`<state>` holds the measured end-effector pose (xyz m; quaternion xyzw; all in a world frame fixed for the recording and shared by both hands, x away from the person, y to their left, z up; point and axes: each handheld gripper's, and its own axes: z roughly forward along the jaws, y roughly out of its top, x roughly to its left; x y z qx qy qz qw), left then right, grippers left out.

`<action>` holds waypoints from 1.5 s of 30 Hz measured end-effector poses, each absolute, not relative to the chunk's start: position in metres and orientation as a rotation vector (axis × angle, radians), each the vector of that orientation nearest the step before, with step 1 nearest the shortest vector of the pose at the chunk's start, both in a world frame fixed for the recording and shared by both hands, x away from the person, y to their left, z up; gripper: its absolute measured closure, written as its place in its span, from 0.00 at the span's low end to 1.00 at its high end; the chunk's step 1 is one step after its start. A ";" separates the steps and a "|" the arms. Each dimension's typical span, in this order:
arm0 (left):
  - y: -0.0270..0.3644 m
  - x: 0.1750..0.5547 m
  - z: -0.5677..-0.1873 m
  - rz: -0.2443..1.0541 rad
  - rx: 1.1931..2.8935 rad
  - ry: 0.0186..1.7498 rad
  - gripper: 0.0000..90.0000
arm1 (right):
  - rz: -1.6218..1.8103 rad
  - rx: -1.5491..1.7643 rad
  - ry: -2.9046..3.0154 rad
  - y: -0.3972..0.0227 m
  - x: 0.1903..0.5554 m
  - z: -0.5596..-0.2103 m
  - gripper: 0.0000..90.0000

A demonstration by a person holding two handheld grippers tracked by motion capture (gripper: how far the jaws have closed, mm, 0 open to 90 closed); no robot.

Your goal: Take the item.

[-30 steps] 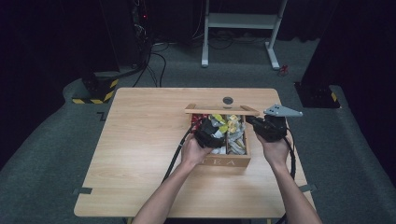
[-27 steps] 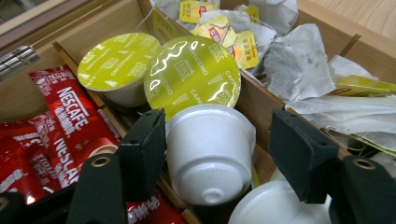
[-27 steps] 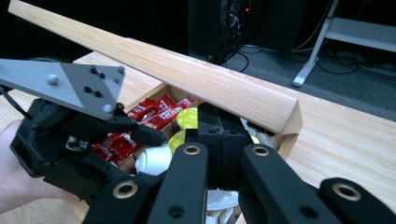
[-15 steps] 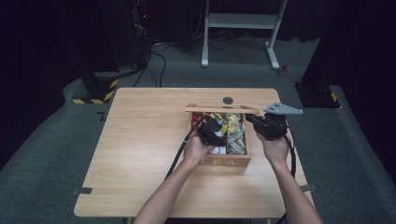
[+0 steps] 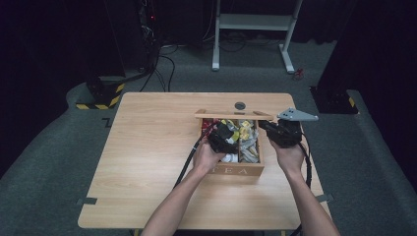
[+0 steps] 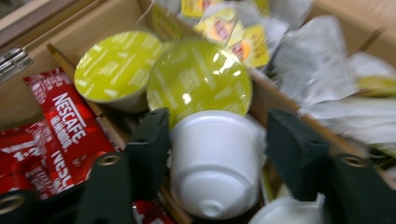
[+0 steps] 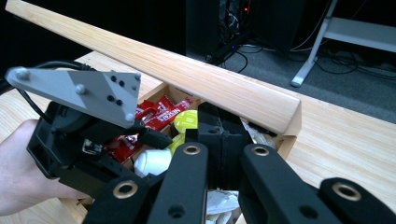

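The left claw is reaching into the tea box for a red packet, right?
Not quite. The left claw is in the tea box, but a white capsule sits between its jaws, which have just been closing, not a red packet. Those lie beside it. The left gripper view shows this.

Wooden box (image 5: 231, 169) at table (image 5: 147, 162) centre-right, lid (image 5: 231, 116) raised along box's 12 o'clock edge. Small round disc (image 5: 240, 105) on table at 12 o'clock of lid. Left gripper (image 5: 223, 140) inside box's 9 o'clock compartment; right gripper (image 5: 265, 127) at box's 3 o'clock rim, touching lid end. In left gripper view: capsule (image 6: 215, 163) between jaws; two more capsules (image 6: 116, 70) at 11–12 o'clock of it; sachets (image 6: 60, 121) at 9 o'clock; tea bags (image 6: 233, 32) beyond divider, 1 o'clock.
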<state>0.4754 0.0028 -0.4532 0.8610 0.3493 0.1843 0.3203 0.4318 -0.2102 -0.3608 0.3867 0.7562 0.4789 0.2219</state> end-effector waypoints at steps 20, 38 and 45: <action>0.008 0.474 -0.452 0.462 2.270 0.899 0.48 | 1.327 1.069 2.087 -0.210 0.433 -0.361 1.00; -0.008 0.475 -0.459 0.535 2.338 0.918 0.44 | 1.329 1.071 2.079 -0.208 0.434 -0.362 1.00; -0.007 0.475 -0.458 0.527 2.335 0.928 0.46 | 1.329 1.075 2.076 -0.208 0.436 -0.361 1.00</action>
